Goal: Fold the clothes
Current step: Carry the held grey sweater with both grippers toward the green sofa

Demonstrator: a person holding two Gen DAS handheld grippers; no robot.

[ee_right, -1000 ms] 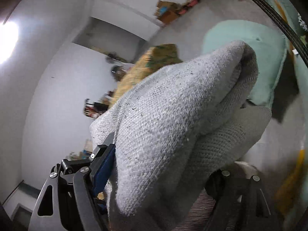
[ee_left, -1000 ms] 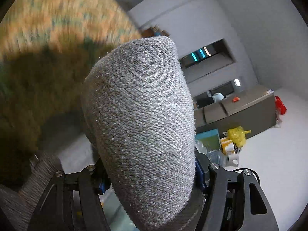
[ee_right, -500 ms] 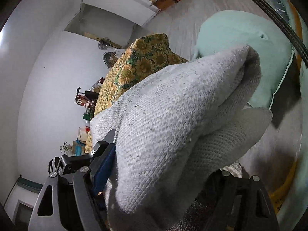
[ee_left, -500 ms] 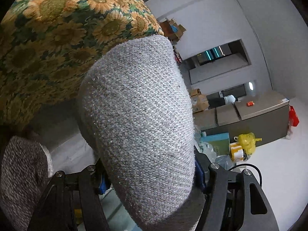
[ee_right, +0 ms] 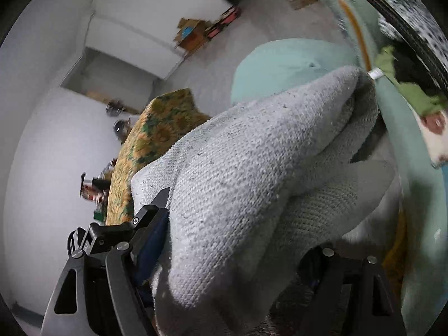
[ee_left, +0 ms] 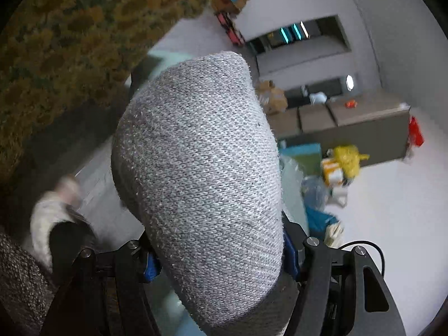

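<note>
A grey knit garment (ee_left: 201,184) bulges out between the fingers of my left gripper (ee_left: 218,257), which is shut on it and holds it up in the air. In the right wrist view the same pale grey knit garment (ee_right: 252,184) is bunched in folds, and my right gripper (ee_right: 232,254) is shut on it. The fabric hides both sets of fingertips and most of what lies straight ahead. A sunflower-print table (ee_left: 70,42) sits at the upper left of the left wrist view and the table (ee_right: 151,145) shows at mid left in the right wrist view.
A mint-green cushion (ee_right: 285,67) lies behind the garment on the right. Cardboard boxes (ee_left: 229,0) stand by the far wall. A long brown cabinet (ee_left: 350,126) with a yellow bag (ee_left: 347,159) and clutter beside it is at the right. Pale floor lies beyond.
Both grippers have swung with the garment still held. The sunflower table has slid up and left in the left view; in the right view more of the green cushion and floor shows.
</note>
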